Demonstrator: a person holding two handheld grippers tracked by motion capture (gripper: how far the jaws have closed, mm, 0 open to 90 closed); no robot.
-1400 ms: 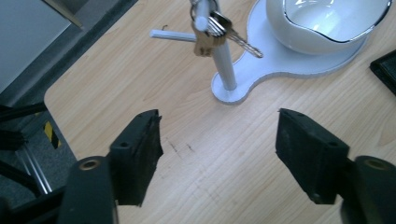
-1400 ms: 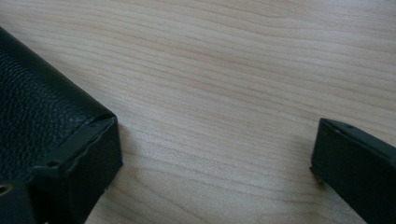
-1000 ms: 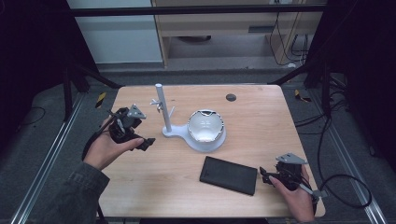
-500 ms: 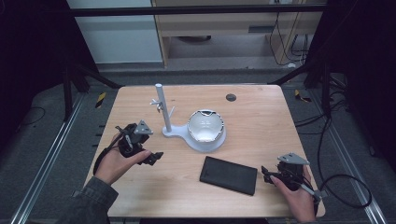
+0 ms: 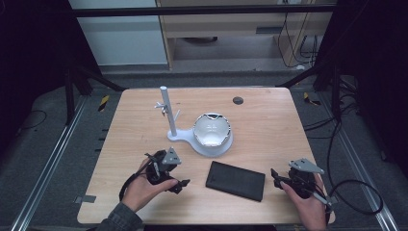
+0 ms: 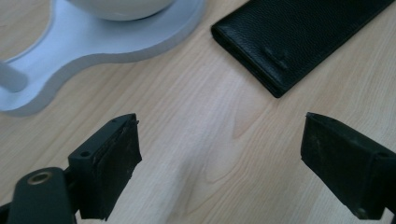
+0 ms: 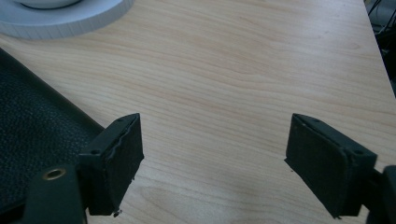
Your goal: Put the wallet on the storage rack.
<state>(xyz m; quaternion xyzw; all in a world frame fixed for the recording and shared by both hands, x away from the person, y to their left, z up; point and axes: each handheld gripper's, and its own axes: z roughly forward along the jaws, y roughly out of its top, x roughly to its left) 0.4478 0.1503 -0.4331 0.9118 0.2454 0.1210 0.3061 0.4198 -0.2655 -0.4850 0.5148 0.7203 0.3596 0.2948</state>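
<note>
Both the left gripper (image 6: 219, 158) and right gripper (image 7: 215, 163) gape wide, empty, flanking a black leather wallet (image 5: 235, 180); the high view adds a white stand (image 5: 199, 139).

Counter (image 5: 269, 125): pale wood, visible grain, smooth satin finish. Wallet (image 6: 299, 37): black pebbled leather, matt, stitched edge. Stand base (image 6: 121, 39): white plastic, matt, smooth; bowl (image 5: 211, 130) on it glossy white. Left tongs (image 6: 219, 163) and right tongs (image 7: 212, 163): black matt pads, worn and rough-edged.
</note>
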